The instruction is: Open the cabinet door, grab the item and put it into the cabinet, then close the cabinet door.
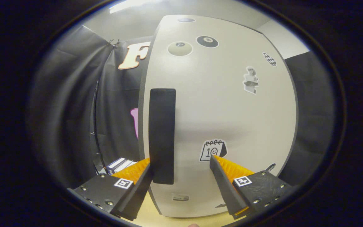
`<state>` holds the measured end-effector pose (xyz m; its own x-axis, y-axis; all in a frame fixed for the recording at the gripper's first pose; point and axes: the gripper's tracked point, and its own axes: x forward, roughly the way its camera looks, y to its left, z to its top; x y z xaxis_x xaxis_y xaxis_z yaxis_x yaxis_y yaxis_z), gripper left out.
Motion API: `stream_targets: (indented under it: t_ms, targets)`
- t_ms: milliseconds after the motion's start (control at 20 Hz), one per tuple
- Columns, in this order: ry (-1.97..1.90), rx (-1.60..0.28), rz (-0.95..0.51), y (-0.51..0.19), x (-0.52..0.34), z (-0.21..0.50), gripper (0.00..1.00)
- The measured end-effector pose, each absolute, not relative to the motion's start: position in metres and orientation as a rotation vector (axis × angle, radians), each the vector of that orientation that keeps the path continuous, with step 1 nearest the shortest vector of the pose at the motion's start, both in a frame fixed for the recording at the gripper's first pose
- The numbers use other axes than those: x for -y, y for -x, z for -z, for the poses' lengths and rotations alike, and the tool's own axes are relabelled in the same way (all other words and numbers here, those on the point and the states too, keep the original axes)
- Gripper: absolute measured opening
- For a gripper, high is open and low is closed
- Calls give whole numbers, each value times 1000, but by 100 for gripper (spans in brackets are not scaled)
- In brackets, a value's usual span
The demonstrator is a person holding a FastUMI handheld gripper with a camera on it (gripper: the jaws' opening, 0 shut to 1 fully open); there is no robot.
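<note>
Right up close to the cabinet door now, a pale, flat panel that stands shut and takes up the middle of the gripper view. The gripper sits low in front of it with its jaws spread wide, nothing held between them. One finger lies at the left side of the dark upright handle, its tip right at the handle's lower end; whether it actually touches is hard to tell. The other finger stands well off to the right, its tip over the bare door just below a calendar sticker. So the handle's lower part sits inside the gap, close to the left finger, not pinched.

The door carries more stickers: a black billiard ball near the top, a pale round one beside it, a small statue figure further right, and a checkered patch near the door's right edge.

Left of the cabinet, past the door's edge, a small stack of boxes lies on the light wooden table, just beyond the left finger. Black cloth hangs behind on both sides.
</note>
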<state>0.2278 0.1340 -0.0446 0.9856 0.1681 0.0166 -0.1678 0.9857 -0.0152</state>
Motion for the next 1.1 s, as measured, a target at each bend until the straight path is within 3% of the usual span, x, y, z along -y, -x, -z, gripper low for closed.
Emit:
stream_targets:
  t_ms: [550, 1100]
  targets:
    - [-24, -6, -199, -229, -144, 45, 100]
    - [74, 18, -141, -90, -77, 31, 100]
